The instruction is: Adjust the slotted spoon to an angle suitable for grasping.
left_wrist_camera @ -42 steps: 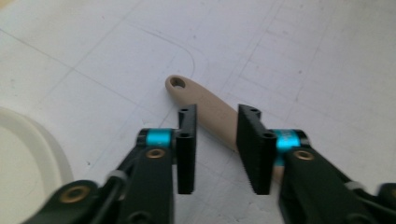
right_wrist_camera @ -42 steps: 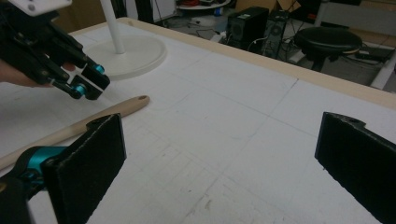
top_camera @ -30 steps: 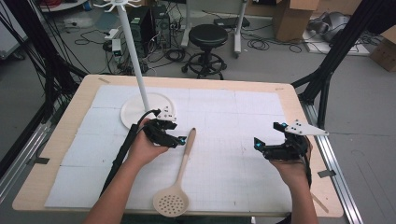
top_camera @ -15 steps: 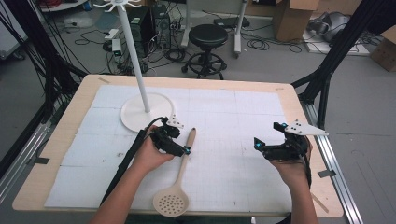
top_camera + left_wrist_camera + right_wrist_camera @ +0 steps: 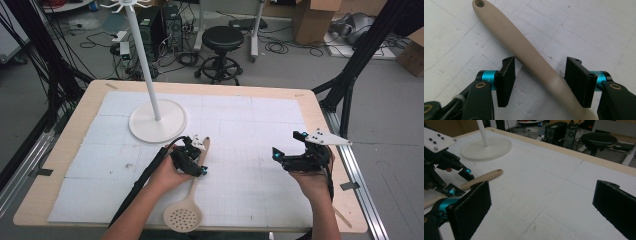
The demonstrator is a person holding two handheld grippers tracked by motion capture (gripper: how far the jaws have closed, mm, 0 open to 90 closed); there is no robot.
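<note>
From the high view, a beige slotted spoon (image 5: 188, 197) lay on the white mat of the table (image 5: 60, 150), its perforated bowl close to the near edge and its handle running away from the person, tilted a little toward the right, with the tip ending near the round base of a white stand (image 5: 157, 120). The left gripper (image 5: 192, 159) sat directly over the upper part of that handle, while the right gripper (image 5: 285, 159) hovered well apart toward the right edge, so the left hand was plainly the nearer one. In the left gripper view, the handle (image 5: 524, 47) crossed the gap between the two black jaws on a diagonal, its holed tip pointing up and to the left; the jaws stood apart on either side of it, the left pad just beside the handle and the right pad with a clear gap, and neither was pressing on it as far as could be seen. The handle's long axis was skewed to the jaw line rather than square across it, which I judged would matter for a clean closing. In the right gripper view, that gripper's own jaws were wide apart over bare mat with nothing between them, and the spoon's handle tip (image 5: 491, 174) and the other gripper lay off to its left, short of the stand's base (image 5: 486, 148).
</note>
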